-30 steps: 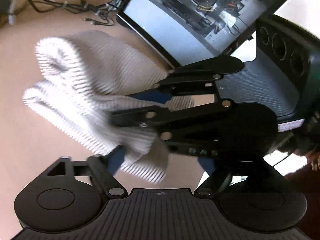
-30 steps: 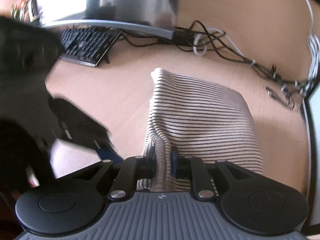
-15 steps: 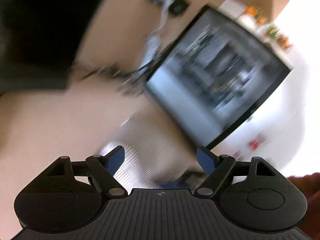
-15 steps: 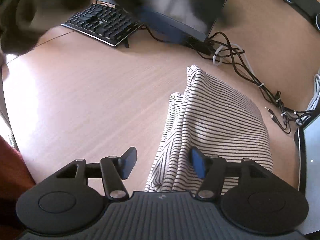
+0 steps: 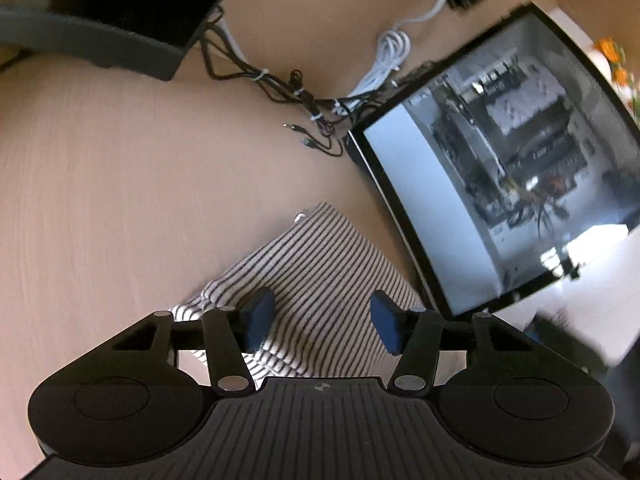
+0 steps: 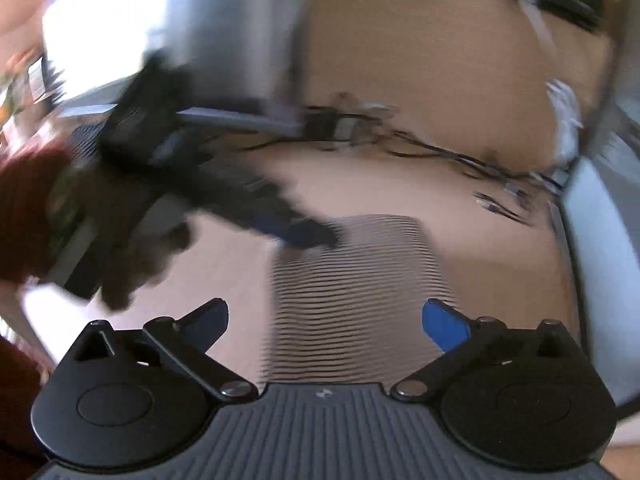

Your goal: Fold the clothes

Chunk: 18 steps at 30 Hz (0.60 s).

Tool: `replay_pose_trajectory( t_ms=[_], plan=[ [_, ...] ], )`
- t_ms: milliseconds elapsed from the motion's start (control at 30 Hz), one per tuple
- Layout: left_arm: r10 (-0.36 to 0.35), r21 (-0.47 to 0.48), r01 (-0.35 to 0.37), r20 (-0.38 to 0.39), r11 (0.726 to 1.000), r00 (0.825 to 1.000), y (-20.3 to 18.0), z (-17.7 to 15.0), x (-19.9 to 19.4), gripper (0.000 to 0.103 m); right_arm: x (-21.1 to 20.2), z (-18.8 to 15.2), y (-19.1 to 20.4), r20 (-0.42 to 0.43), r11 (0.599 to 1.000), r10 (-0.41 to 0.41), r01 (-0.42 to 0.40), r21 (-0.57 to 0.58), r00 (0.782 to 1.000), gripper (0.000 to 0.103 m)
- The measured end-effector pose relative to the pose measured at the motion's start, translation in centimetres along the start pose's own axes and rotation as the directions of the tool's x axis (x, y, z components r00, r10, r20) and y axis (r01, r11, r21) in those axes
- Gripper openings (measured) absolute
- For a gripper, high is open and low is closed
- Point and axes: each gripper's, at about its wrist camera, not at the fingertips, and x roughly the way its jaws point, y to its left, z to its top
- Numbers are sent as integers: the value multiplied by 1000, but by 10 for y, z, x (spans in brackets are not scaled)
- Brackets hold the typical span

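Note:
A folded white garment with thin black stripes [image 5: 320, 264] lies flat on the wooden desk [image 5: 120, 200]. My left gripper [image 5: 322, 320] hovers over its near edge. Its jaws are closing with the cloth lying below and between the blue pads [image 5: 260, 314], which do not press it. In the blurred right wrist view the same garment [image 6: 352, 280] lies ahead of my right gripper [image 6: 328, 320]. Its jaws are opening wide and hold nothing. The left gripper [image 6: 308, 234] shows there as a dark blur at the garment's far left corner.
A glass-sided computer case [image 5: 500, 200] stands close on the garment's right. Tangled cables [image 5: 304, 92] run along the back of the desk beside a monitor base [image 5: 120, 40]. A person's red sleeve [image 6: 24, 208] is at the left.
The right gripper let go of the garment's fold, opened wide and pulled back and up. The left gripper swung to the garment's other side and its jaws narrowed.

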Motion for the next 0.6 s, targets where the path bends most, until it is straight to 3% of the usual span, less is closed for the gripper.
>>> replay_pose_trajectory(
  t_ms=[100, 167, 267, 333, 433, 467, 567, 600],
  plan=[
    [4, 5, -4, 6, 1000, 1000, 0, 1, 1, 59, 20, -11, -6, -62, 991, -132, 132, 8, 989, 103],
    [5, 5, -6, 8, 1000, 1000, 1, 2, 1, 59, 43, -23, 4, -146, 984, -176, 169, -58, 974, 103],
    [10, 5, -10, 10, 1000, 1000, 2, 1, 1, 58, 50, -35, 13, -111, 973, -229, 227, -33, 967, 103],
    [14, 4, -14, 15, 1000, 1000, 3, 0, 1, 59, 55, -32, 3, -152, 979, -179, 191, 67, 972, 103],
    [17, 0, -17, 18, 1000, 1000, 3, 1, 2, 59, 65, -28, -39, -243, 950, 18, 59, 306, 970, 103],
    [20, 4, -20, 17, 1000, 1000, 3, 1, 2, 59, 65, -26, -52, -245, 925, 65, 33, 378, 967, 103],
    [28, 19, -28, 15, 999, 999, 0, 1, 2, 59, 49, -16, -79, -158, 889, 82, -1, 458, 984, 103],
    [28, 18, -28, 15, 999, 999, 0, 1, 2, 59, 46, -14, -83, -138, 895, 79, -10, 447, 987, 103]
  ],
)
